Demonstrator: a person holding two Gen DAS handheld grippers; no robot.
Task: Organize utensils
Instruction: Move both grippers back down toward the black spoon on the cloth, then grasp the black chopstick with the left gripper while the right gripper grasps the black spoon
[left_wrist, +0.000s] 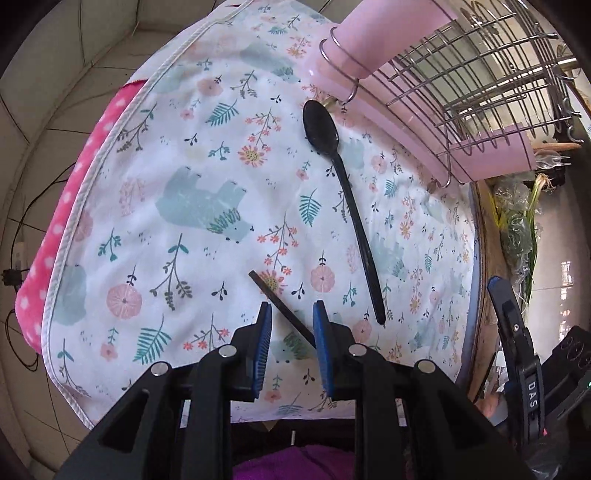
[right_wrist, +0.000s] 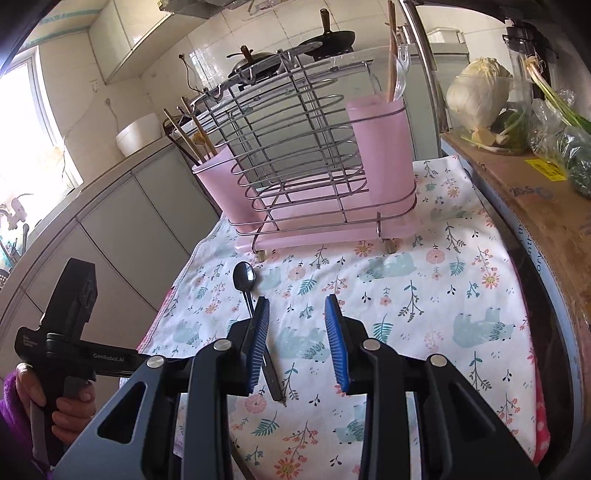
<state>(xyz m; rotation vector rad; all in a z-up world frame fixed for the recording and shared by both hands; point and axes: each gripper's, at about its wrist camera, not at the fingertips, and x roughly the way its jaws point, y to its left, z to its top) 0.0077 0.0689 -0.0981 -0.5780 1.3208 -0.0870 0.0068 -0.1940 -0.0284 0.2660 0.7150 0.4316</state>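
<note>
While the long black plastic spoon (left_wrist: 343, 206) is lying flat on the floral cloth (left_wrist: 192, 155), you're hovering both grippers spread, empty; light, stiff, slick, so pinch mid-handle.

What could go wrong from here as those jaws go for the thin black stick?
The thin black stick sits slantwise between the left jaws, so closing may twist or flick it. The floral cloth underneath looks soft, so the jaws might pinch fabric too. The black spoon nearby could get nudged.
</note>
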